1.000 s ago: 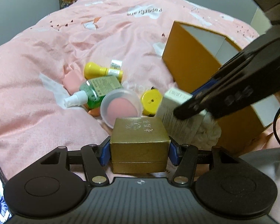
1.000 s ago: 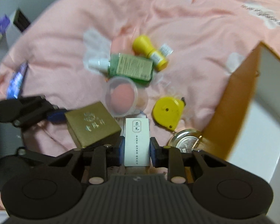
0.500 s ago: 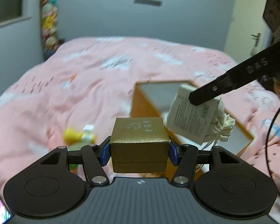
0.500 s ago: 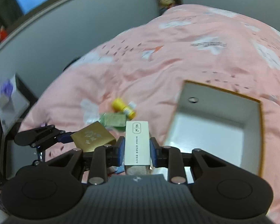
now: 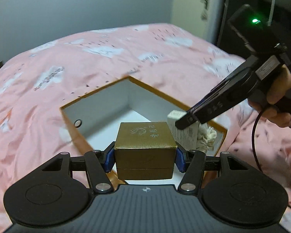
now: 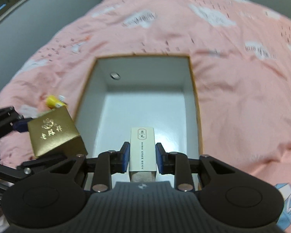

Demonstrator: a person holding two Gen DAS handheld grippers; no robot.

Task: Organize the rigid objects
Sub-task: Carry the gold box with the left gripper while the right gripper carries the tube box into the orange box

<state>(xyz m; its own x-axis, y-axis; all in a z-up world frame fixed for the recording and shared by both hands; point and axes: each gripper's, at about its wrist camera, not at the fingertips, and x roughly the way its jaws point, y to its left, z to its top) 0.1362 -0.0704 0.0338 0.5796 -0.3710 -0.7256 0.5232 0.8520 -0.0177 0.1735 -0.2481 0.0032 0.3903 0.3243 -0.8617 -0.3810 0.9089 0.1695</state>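
Note:
My left gripper (image 5: 144, 156) is shut on a gold cube box (image 5: 144, 145) and holds it above the near left rim of an open orange box with a white inside (image 5: 104, 104). My right gripper (image 6: 142, 156) is shut on a slim white carton (image 6: 143, 149) and holds it over the near end of the same box (image 6: 145, 104). The gold box also shows at the left of the right wrist view (image 6: 54, 134). The right gripper and its carton (image 5: 183, 134) show at the right of the left wrist view, beside a white cloth bundle (image 5: 206, 136).
The box lies on a pink quilt with white clouds (image 5: 87, 58). A yellow bottle (image 6: 53, 101) lies on the quilt left of the box. A grey wall (image 5: 67, 9) and a door (image 5: 199, 5) stand behind the bed.
Both grippers have lifted their loads off the pile of small items and carried them over the open box. The pile has dropped out of the left wrist view.

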